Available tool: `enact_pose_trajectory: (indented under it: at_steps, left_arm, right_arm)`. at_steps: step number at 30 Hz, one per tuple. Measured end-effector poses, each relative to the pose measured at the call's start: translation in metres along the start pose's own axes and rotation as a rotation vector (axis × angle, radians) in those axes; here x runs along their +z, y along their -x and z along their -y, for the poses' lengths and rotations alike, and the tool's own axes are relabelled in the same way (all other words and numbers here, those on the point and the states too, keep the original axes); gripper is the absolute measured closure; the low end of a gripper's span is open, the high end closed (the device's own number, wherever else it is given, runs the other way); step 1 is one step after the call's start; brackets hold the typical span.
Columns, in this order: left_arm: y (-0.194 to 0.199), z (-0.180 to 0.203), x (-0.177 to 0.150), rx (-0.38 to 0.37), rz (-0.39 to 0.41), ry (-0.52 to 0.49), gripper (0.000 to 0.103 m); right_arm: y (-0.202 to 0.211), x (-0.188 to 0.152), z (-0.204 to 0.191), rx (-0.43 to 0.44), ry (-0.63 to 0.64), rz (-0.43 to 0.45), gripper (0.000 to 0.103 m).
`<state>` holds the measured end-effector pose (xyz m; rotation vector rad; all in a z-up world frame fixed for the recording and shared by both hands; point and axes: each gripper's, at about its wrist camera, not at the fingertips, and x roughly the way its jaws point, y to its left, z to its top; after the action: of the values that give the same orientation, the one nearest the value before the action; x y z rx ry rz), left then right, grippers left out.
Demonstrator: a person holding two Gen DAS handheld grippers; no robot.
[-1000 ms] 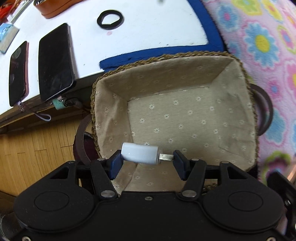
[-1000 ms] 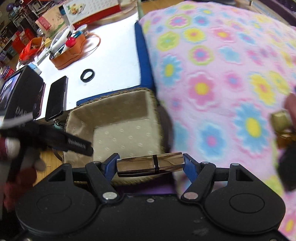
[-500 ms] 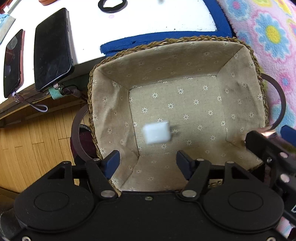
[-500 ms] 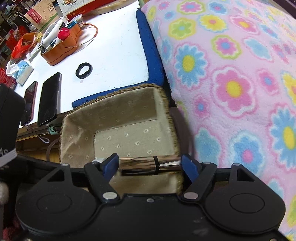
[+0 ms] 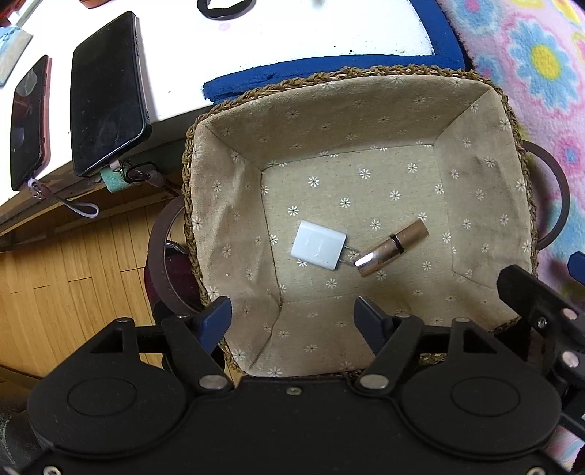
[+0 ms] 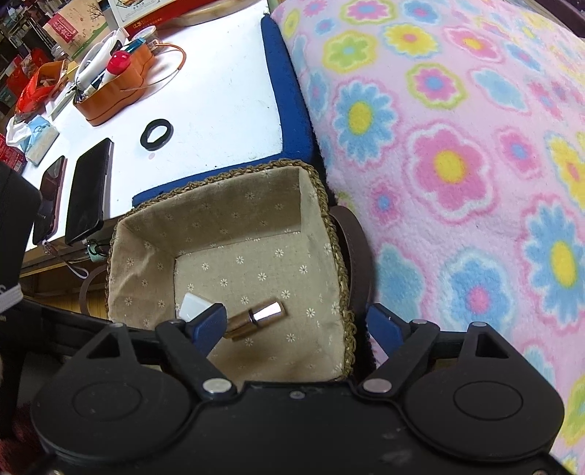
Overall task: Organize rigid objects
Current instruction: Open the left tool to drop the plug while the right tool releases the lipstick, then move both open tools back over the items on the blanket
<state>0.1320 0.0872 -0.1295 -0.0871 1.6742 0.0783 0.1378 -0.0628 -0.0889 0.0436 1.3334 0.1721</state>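
Observation:
A woven basket (image 5: 369, 71) with a beige flowered lining stands below me. On its floor lie a white plug adapter (image 5: 318, 245) and a gold lipstick tube (image 5: 391, 248), touching end to end. My left gripper (image 5: 292, 318) is open and empty above the basket's near wall. My right gripper (image 6: 298, 323) is open and empty above the basket's near right corner. In the right wrist view the basket (image 6: 219, 175), the tube (image 6: 261, 315) and part of the adapter (image 6: 193, 305) show, the adapter partly behind a finger.
Two phones (image 5: 104, 95) (image 5: 27, 120) lie on a white desk (image 5: 292, 33) with a blue edge, beside a black ring (image 6: 156, 134) and an orange pen case (image 6: 109, 78). A pink flowered blanket (image 6: 457, 146) lies right. Wooden floor (image 5: 73, 274) lies left.
My left gripper opened and the white adapter dropped into the basket. My right gripper then opened and the gold tube fell in beside it. Both grippers moved over the basket.

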Motion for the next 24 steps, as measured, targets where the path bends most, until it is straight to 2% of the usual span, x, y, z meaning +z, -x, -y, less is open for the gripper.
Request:
enact_pose_trajectory:
  at_steps: [7,11,16,19,24]
  left_arm:
    - [0.006,0.001,-0.001,0.002,0.028,-0.017,0.029]
    - [0.009,0.001,-0.002,0.009,0.045,-0.026,0.028]
    - [0.012,0.0,-0.001,0.011,0.059,-0.031,0.025]
    - [0.013,0.001,-0.003,0.014,0.067,-0.038,0.022]
    - [0.012,0.002,-0.005,0.008,0.055,-0.044,0.022]
  right_arm:
    - [0.003,-0.004,0.004,-0.005,-0.01,0.002,0.016]
    - [0.004,-0.007,0.007,-0.003,-0.023,-0.001,0.008]
    - [0.006,-0.01,0.008,-0.001,-0.023,-0.001,0.007]
    - [0.008,-0.012,0.008,-0.01,-0.021,0.001,0.002]
    - [0.011,-0.015,0.007,-0.029,-0.014,-0.004,0.0]
